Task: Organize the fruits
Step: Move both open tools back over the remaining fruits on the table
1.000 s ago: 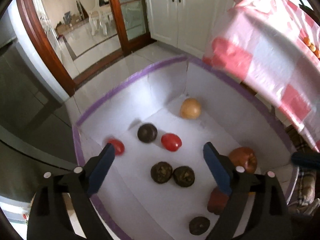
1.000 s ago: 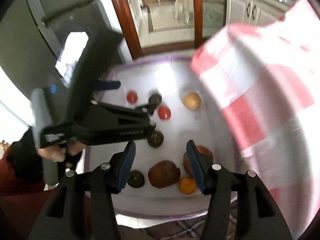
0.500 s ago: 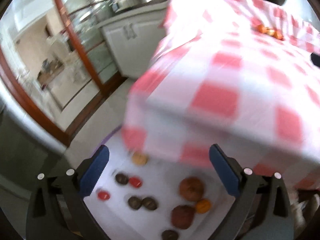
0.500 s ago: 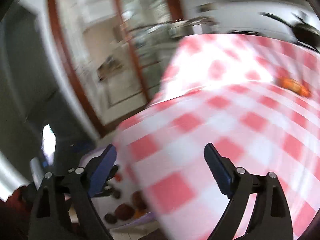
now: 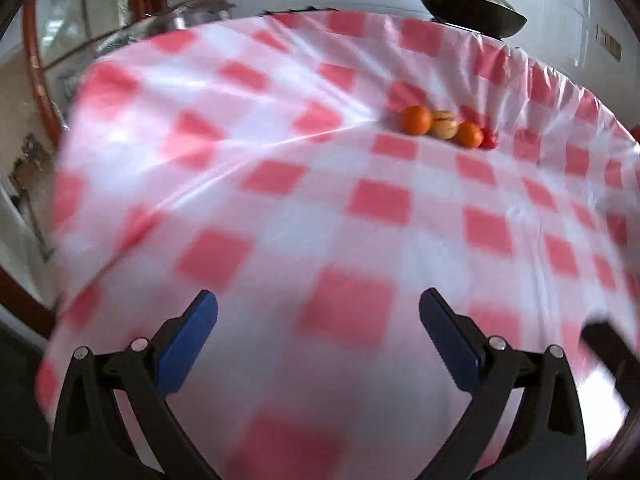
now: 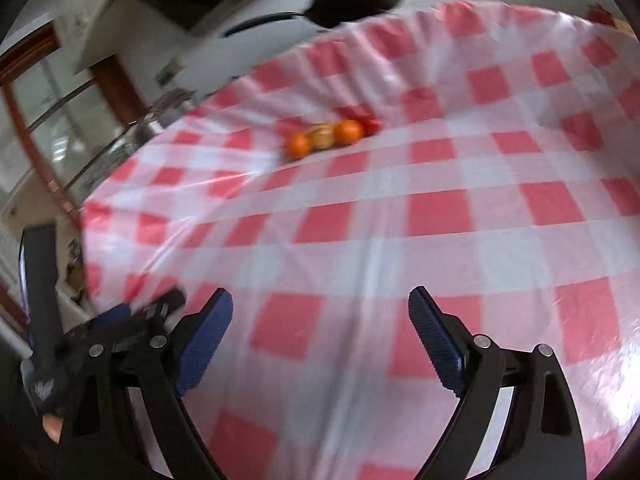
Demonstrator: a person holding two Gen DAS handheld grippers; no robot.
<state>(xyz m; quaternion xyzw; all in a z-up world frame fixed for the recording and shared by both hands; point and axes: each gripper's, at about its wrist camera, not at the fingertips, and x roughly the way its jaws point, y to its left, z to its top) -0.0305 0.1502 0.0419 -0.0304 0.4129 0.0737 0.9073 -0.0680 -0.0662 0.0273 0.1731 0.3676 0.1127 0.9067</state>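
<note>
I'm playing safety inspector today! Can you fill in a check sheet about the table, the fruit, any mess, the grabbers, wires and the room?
Surface: red-and-white checked tablecloth, wrinkled.
Job's things: four fruits in a touching row: orange, tan fruit, second orange, red fruit.
Clutter: nothing seen.
Grippers: left gripper open, empty; right gripper open, empty.
Cables: nothing seen.
Surroundings: dark lidded pan beyond the table; wood-framed glass door.

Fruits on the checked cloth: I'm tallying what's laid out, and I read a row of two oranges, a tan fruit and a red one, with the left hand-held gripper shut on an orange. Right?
Not quite. The left hand-held gripper is open and holds nothing, as the left wrist view shows. The row is as you say: orange, tan fruit, second orange and red fruit on the checked cloth.
</note>
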